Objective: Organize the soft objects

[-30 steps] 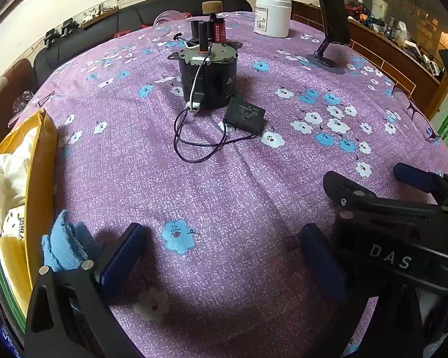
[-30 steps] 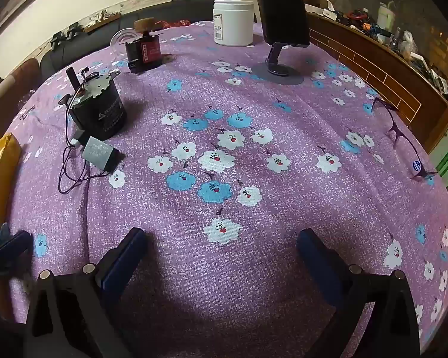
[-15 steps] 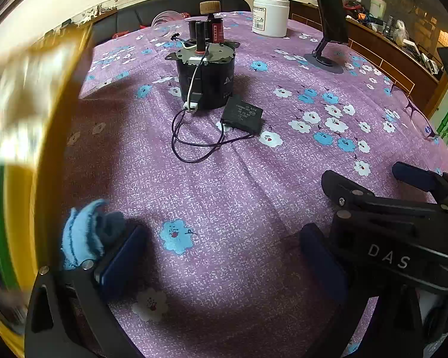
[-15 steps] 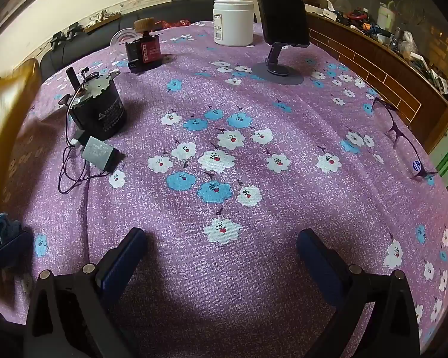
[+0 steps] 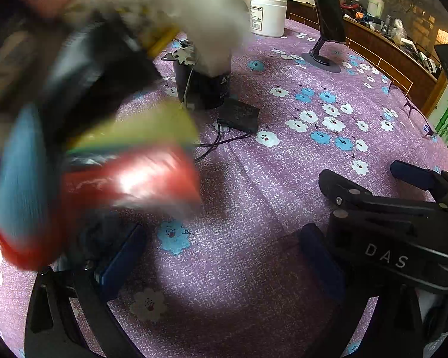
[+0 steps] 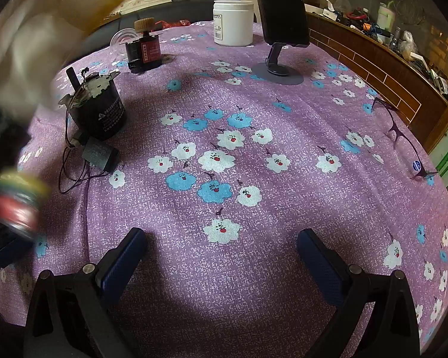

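While a motion-blurred bundle of soft things (image 5: 98, 137) fills the left half of the left wrist view, both claws hang low over the table (image 6: 283, 113), which is covered with a purple flowered cloth. The bundle shows streaks of red, blue, yellow, black and white; it is too smeared to name its parts, and it hides the upper left side of the motor (image 5: 204, 89), a black can with a metal top and wires. In the right wrist view the same bundle (image 6: 18, 205) appears far to the left of the motor (image 6: 97, 110), at the picture's edge.

The left claw (image 5: 221, 256) stands wide apart with nothing between its blue pads; whether the bundle touches its left finger (image 5: 119, 262) cannot be told. The right claw (image 6: 224, 262) is likewise spread wide and empty, over bare cloth well to the right of the motor.

A small black box (image 6: 100, 153) lies just in front of the motor, joined to it by thin wires. Behind the motor stands a smaller red-labelled part (image 6: 145, 50), and farther right a white jar (image 6: 233, 22) and a phone stand (image 6: 279, 44). Purple glasses (image 6: 403, 140) lie far to the right of the motor, near the table's edge.
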`<state>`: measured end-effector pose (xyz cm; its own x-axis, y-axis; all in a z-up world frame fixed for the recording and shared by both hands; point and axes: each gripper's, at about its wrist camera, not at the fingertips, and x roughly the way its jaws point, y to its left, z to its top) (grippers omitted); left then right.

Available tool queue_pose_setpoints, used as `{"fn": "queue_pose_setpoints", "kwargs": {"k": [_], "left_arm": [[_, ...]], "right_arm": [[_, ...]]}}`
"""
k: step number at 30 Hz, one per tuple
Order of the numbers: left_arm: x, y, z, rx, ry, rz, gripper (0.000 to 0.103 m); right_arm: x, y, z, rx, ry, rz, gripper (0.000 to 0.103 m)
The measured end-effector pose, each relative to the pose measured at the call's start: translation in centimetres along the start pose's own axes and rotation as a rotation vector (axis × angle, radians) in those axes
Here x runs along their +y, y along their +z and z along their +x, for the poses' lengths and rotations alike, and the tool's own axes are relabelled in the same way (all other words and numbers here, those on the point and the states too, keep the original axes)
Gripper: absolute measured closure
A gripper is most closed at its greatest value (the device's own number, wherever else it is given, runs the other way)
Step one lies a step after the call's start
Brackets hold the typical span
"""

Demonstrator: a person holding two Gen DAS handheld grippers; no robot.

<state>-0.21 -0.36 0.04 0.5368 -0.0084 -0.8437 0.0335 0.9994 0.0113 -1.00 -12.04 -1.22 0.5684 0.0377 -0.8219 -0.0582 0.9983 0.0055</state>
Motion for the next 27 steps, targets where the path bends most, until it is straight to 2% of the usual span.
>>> {"fn": "queue_pose_setpoints", "kwargs": {"k": [27], "left_arm": [[-0.19,0.0,-0.29,0.003,0.001,0.001,0.0]], "right_arm": [[-0.01,-0.02,0.03,-0.001,-0.001,0.0,0.001]]}}
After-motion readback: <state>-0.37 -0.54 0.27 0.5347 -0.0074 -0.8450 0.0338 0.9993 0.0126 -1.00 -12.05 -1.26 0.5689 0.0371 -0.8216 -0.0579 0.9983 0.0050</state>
